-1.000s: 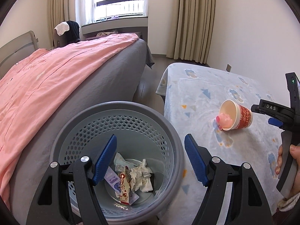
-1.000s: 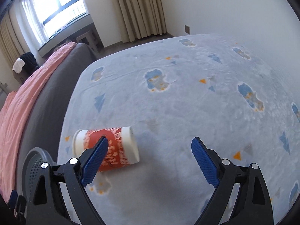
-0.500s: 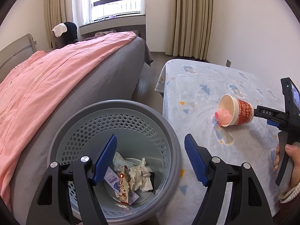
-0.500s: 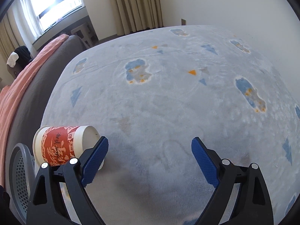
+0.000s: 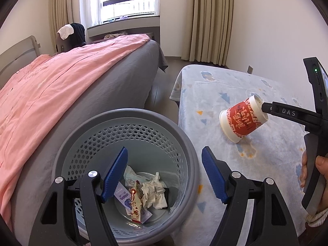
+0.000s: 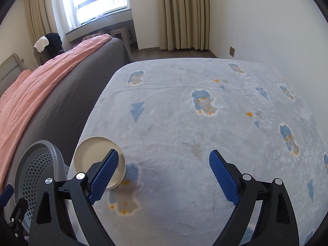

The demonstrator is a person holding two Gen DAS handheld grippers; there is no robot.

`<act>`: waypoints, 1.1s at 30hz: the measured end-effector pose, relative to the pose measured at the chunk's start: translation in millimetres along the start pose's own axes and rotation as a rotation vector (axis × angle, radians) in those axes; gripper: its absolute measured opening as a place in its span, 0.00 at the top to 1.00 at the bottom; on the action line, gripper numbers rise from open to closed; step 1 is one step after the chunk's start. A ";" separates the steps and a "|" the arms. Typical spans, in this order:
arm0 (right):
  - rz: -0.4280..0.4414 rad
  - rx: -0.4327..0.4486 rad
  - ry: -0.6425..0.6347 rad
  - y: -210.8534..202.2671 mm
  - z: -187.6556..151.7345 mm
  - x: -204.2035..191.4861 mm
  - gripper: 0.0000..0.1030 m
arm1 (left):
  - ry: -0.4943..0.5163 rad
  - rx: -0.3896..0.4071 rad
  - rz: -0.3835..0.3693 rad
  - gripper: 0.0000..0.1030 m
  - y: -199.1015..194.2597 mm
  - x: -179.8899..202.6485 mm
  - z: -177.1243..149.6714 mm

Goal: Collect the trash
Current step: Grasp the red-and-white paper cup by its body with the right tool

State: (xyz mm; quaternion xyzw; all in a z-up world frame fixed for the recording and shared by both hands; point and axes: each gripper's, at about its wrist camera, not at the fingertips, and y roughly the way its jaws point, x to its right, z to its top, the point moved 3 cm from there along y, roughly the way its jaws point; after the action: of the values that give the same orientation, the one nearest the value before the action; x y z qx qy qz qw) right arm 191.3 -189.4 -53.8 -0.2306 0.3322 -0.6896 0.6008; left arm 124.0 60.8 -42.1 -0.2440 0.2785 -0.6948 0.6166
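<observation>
Daylight from the window (image 5: 129,0) fills the room evenly, and its panes are blown out to glare in both views. Shadows are soft: a faint one lies on the blanket (image 6: 205,123) under the gripper. Both fisheye pictures are sharp, bend straight lines strongly and go black at the corners.

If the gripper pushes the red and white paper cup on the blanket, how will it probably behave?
The paper cup is tapered and tilted mouth-down, so it probably tips or rolls in a curve. It looks thin-walled, so likely light and easily crushed. The fleecy blanket may slow it.
</observation>
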 end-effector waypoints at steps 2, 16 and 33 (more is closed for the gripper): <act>0.009 0.001 -0.016 -1.5 -0.2 -8.3 0.14 | -0.001 0.003 -0.001 0.31 -0.8 -0.9 -0.1; 0.120 0.017 -0.044 -8.8 -8.9 -44.3 0.14 | -0.027 0.003 0.001 0.31 -1.4 -10.1 -0.2; 0.124 -0.044 -0.071 40.0 -7.0 -65.5 0.41 | -0.037 -0.006 0.006 0.31 1.4 -15.0 -1.3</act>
State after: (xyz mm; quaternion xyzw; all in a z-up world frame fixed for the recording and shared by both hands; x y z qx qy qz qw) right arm 224.5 -126.1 -82.6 -0.2471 0.3393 -0.6349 0.6486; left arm 125.9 75.7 -43.9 -0.2580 0.2699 -0.6876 0.6228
